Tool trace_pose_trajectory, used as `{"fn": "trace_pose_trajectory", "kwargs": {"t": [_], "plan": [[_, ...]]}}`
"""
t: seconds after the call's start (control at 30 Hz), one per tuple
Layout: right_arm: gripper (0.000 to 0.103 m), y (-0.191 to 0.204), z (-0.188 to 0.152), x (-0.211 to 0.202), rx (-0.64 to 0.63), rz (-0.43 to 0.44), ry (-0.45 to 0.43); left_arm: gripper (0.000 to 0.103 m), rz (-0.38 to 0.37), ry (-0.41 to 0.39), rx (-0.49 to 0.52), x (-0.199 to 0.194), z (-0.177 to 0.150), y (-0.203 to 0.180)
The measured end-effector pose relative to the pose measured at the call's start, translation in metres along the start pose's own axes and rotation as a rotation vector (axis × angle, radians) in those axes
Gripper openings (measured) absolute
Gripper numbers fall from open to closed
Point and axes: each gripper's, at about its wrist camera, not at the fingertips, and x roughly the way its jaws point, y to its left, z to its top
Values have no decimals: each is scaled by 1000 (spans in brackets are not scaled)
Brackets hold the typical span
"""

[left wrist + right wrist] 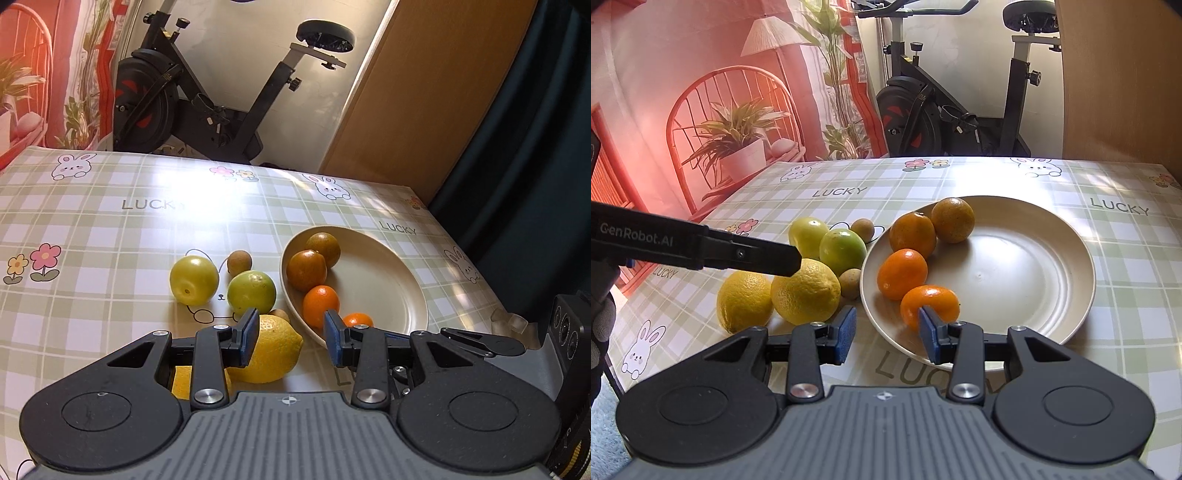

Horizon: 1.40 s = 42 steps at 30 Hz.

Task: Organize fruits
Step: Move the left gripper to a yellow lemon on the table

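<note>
Looking across the checked tablecloth [1052, 177], I take the cream plate [1015, 266] first: it sits toward my right and already carries four small orange citrus, two darker ones at its far rim and two bright ones nearer me. Left of the plate, on the cloth, lie the fruits not yet sorted. Two lemons [805, 291] rest side by side nearest me, touching. Behind them sit two green-yellow round fruits [842, 251], also touching. Two small brown fruits [849, 282], perhaps longans, though they are too small to be sure, lie just beside the plate's edge.

My left gripper [290, 332] hangs above the nearer lemon with its pads apart and nothing between them. My right gripper [888, 328] hovers over the plate's near rim, likewise parted and empty; the closest orange fruit [929, 301] shows just beyond its right pad.

I judge the lemons firm, fairly heavy and dimpled enough to grip well; I would take one across its middle, not at the tapered ends. The green fruits look smooth and liable to slip or roll.
</note>
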Motion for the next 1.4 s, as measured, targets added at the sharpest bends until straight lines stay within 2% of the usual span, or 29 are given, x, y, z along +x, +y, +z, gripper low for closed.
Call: {"fn": "trace_pose_trajectory", "kwargs": {"t": [0.17,0.73,0.77,0.83,0.87,1.23,1.4], "plan": [[42,12,2,2,-24,20,3,40,33,-33,-31,-13,4,17],[42,45,11,19,-146,77,31,42,50,14,-84,-4,-9,44],[42,48,10,20,-149,83,34,42,53,16,-90,-4,-10,47],[42,52,7,22,-151,96,48,52,60,19,-106,-3,-13,53],[42,54,5,22,-148,105,58,54,60,19,-111,-3,-14,56],[42,73,-2,34,-194,132,134,54,11,51,-187,12,-32,80],[46,81,-4,41,-222,136,158,54,-13,55,-215,12,-41,86]]}}
